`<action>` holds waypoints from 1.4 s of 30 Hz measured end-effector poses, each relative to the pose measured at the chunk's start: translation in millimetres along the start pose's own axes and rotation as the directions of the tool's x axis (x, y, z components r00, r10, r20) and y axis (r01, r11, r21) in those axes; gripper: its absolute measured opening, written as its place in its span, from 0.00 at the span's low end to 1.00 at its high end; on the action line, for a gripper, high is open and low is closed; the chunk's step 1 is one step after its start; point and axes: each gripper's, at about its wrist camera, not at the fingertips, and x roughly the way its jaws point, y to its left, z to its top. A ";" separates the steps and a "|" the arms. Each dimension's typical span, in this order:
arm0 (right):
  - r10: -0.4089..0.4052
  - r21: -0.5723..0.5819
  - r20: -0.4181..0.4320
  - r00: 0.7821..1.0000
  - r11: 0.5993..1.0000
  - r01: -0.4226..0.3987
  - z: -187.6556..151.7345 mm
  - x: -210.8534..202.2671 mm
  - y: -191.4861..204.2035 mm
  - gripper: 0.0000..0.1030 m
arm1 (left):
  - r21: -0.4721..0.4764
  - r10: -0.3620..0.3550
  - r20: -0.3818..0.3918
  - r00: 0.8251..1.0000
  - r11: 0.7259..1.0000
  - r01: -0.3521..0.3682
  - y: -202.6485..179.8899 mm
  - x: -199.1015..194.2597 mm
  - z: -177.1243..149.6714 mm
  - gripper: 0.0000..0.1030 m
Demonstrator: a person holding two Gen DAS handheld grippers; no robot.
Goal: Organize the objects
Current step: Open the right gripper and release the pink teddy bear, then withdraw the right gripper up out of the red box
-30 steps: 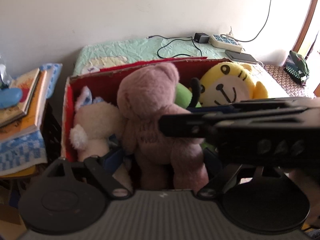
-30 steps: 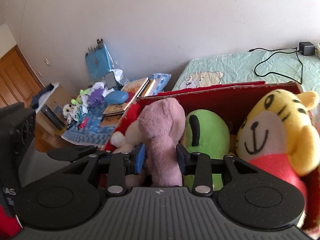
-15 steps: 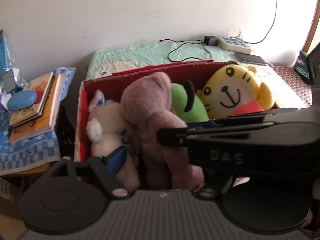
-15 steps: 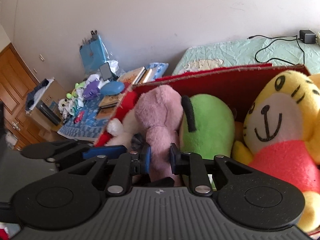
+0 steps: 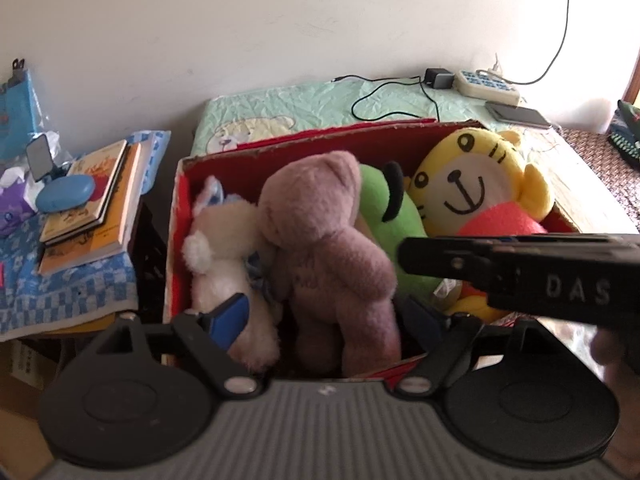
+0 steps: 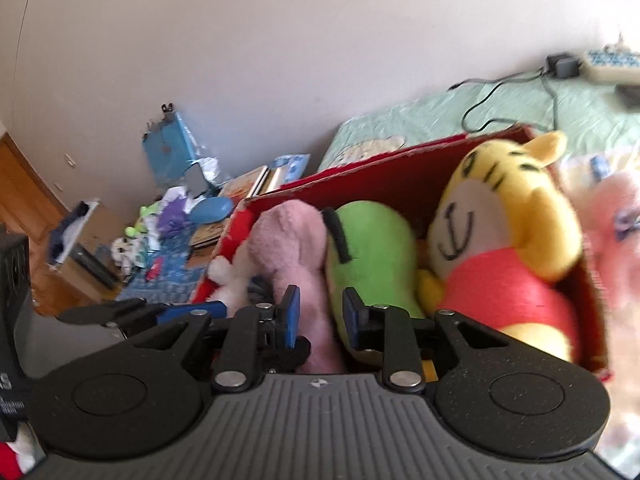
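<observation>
Narrowed since a second ago: fingers of right gripper (image 6: 318,314), formerly loose either side of pink bear (image 5: 320,240), now pinched tight on one plush limb. Right view also rolled, red box (image 5: 280,160) now sloping across it.

Item: pink bear. Location: inside red box, left of centre, between white plush (image 5: 224,240) on the left and green plush (image 5: 384,216) on the right, touching both. Long axis upright, head up and tipped slightly left, legs down at the near wall. Back turned to the near side; face hidden. Faint writing on the back, unreadable.

Left gripper (image 5: 326,314): fingers wide, just been opening, bear's legs and the white plush's lower part between them, pads not pressing on the bear.

Hidden or unclear:
- which limb is pinched, arm or leg: cannot tell.
- feet of bear cut off by the left gripper's body.
- yellow tiger plush (image 5: 476,184), right end of box: lower body covered by the right gripper's black side.
- pale pink shape (image 6: 616,220), right edge of right view: blurred, cut off, unidentified.

Surroundings: books (image 5: 96,200) stacked left of box, blue case (image 5: 66,193) on top; power strip (image 5: 486,82) and phone (image 5: 518,114) on the far right.
</observation>
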 end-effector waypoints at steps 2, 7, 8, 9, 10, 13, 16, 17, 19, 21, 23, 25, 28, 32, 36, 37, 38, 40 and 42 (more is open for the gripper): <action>-0.025 -0.016 0.011 1.000 1.000 0.025 -2.3 -5.2 1.9 0.26 | 0.005 0.022 -0.009 1.000 1.000 -0.022 -5.4 -0.3 1.2 0.84; -0.083 -0.025 0.044 0.996 0.996 0.084 -6.5 -16.2 0.0 0.26 | 0.015 0.065 -0.025 0.998 0.998 -0.064 -18.0 -1.1 2.0 0.85; -0.090 -0.018 0.049 0.995 0.996 0.091 -7.2 -18.2 -3.5 0.26 | 0.017 0.073 -0.026 0.997 0.997 -0.072 -20.2 -1.7 2.0 0.85; -0.093 -0.009 0.051 0.994 0.996 0.094 -7.6 -20.1 -5.9 0.26 | 0.019 0.082 -0.025 0.996 0.996 -0.082 -22.7 -2.7 1.9 0.86; -0.094 -0.001 0.053 0.994 0.996 0.094 -8.6 -22.4 -8.8 0.26 | 0.025 0.094 -0.023 0.995 0.995 -0.094 -25.5 -3.9 1.9 0.87; -0.097 0.010 0.060 0.993 0.995 0.097 -11.4 -29.6 -13.6 0.26 | 0.039 0.119 -0.014 0.993 0.992 -0.118 -32.6 -7.7 2.7 0.88; -0.094 0.014 0.069 0.993 0.996 0.093 -12.4 -37.5 -16.1 0.26 | 0.047 0.133 -0.014 0.991 0.990 -0.132 -39.0 -12.1 2.8 0.88; -0.089 0.016 0.072 0.993 0.996 0.088 -12.6 -39.9 -17.3 0.26 | 0.048 0.136 -0.013 0.991 0.990 -0.135 -40.7 -13.8 2.9 0.88; -0.088 0.015 0.075 0.993 0.996 0.087 -12.9 -44.1 -18.5 0.26 | 0.049 0.144 -0.013 0.990 0.989 -0.143 -44.0 -16.9 3.0 0.88; -0.090 0.014 0.078 0.993 0.996 0.089 -13.5 -48.1 -19.7 0.26 | 0.049 0.145 -0.010 0.989 0.988 -0.144 -46.3 -20.2 2.9 0.88; -0.088 0.016 0.076 0.993 0.996 0.087 -14.0 -51.3 -19.8 0.26 | 0.049 0.143 -0.012 0.990 0.989 -0.142 -48.9 -23.6 2.4 0.88; -0.091 0.017 0.074 0.993 0.996 0.090 -15.2 -55.1 -20.8 0.27 | 0.047 0.141 -0.017 0.990 0.989 -0.140 -51.6 -27.2 1.5 0.88; -0.090 0.009 0.068 0.994 0.996 0.089 -17.8 -60.5 -23.2 0.27 | 0.046 0.137 -0.022 0.990 0.990 -0.136 -56.6 -33.7 -1.8 0.88; -0.088 0.001 0.057 0.995 0.996 0.088 -23.5 -67.2 -26.5 0.27 | 0.032 0.131 -0.049 0.990 0.991 -0.129 -61.0 -38.3 -7.4 0.88; -0.087 0.004 0.040 0.995 0.996 0.087 -29.0 -71.2 -29.1 0.27 | 0.027 0.118 -0.075 0.990 0.993 -0.117 -68.9 -38.2 -16.0 0.88; -0.090 0.005 0.038 0.995 0.996 0.090 -30.8 -72.1 -29.9 0.27 | 0.030 0.117 -0.081 0.990 0.993 -0.115 -71.5 -37.5 -18.3 0.88; -0.091 0.009 0.035 0.995 0.996 0.091 -32.2 -72.7 -31.0 0.27 | 0.031 0.117 -0.088 0.989 0.993 -0.114 -73.9 -36.4 -20.7 0.88; -0.093 0.023 0.024 0.995 0.995 0.092 -35.0 -73.3 -33.4 0.27 | 0.030 0.111 -0.106 0.988 0.994 -0.109 -77.5 -33.9 -24.8 0.89; -0.096 0.036 0.011 0.995 0.995 0.096 -37.7 -73.3 -35.6 0.27 | 0.022 0.099 -0.134 0.986 0.995 -0.097 -79.1 -29.4 -27.7 0.89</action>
